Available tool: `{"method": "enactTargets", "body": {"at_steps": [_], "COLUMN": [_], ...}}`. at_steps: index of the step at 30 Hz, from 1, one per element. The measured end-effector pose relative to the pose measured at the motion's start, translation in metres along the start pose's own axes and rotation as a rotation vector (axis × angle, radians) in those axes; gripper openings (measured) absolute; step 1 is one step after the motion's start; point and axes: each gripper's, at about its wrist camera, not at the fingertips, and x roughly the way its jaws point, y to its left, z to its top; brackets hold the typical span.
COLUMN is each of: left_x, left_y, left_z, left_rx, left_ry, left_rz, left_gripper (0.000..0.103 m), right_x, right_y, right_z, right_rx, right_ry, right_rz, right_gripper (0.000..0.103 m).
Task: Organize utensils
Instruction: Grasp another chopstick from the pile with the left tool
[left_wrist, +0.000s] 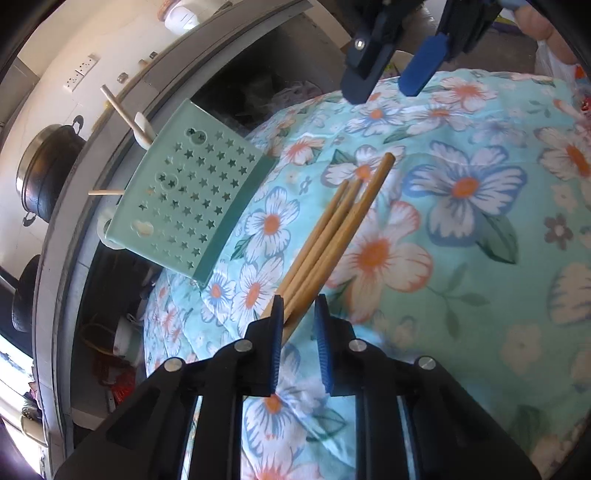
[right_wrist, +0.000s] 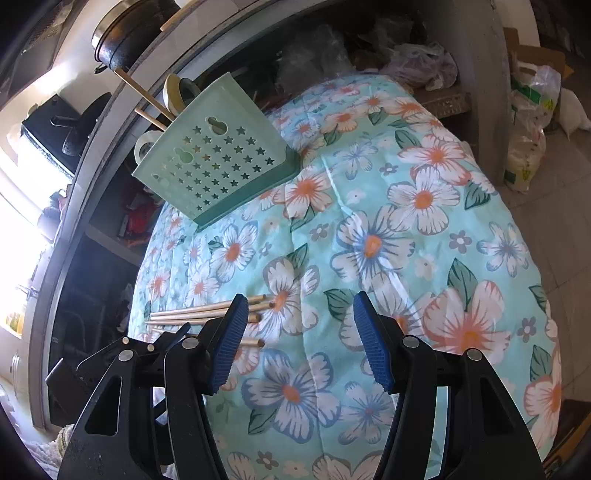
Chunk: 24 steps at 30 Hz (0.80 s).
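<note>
Lying on a floral cloth (left_wrist: 461, 258) that covers the tabletop, a bundle of wooden chopsticks (left_wrist: 328, 236) fans out from between the jaws of the left gripper (left_wrist: 297, 325). The blue pads stand close on either side of the sticks' near ends; the left pad touches them, but a firm clamp cannot be confirmed from this view. In the right wrist view the same chopsticks (right_wrist: 210, 314) lie flat on the cloth, partly behind the right gripper's left finger.

The right gripper (right_wrist: 299, 339) hovers over the cloth with its jaws wide apart, holding nothing. It also shows at the top of the left wrist view (left_wrist: 388, 77).

A mint-green utensil holder (left_wrist: 188, 206) with star-shaped cutouts stands near the cloth's far edge, well apart from the chopsticks. More chopsticks and pale spoon handles (left_wrist: 142, 127) stick out of it.

Behind it, dark pots (left_wrist: 48, 173) sit on a counter.
</note>
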Motion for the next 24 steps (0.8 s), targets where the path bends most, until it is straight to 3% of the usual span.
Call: {"method": "enactTargets", "body": {"at_steps": [4,12,16,21,24], "left_x": [-0.008,-0.015,-0.015,-0.017,-0.009], "left_y": [0.003,0.013,-0.009,-0.034,-0.045], "left_z": [0.0,0.018,0.033,0.047,0.051], "left_rx": [-0.037,-0.149,-0.053,0.074,0.107], "left_ry": [0.04,-0.01,-0.042,-0.084,-0.085], "left_rz": [-0.096,-0.305,-0.302,-0.349,-0.348], "left_gripper": [0.02,0.029,0.029,0.029,0.029], "right_x": [0.0,-0.007,-0.009,-0.012,-0.014], "right_y": [-0.004,-0.011,-0.016,-0.02,-0.022], "right_z": [0.001,0.003,0.002,0.001,0.001], "right_rx": [0.008,0.034,0.046,0.055,0.063], "right_ry": [-0.004,-0.025,-0.028,-0.037,-0.041], "right_rz": [0.002,-0.002,-0.005,-0.008,-0.009], "right_gripper": [0.057,0.057,0.057,0.057,0.057]}}
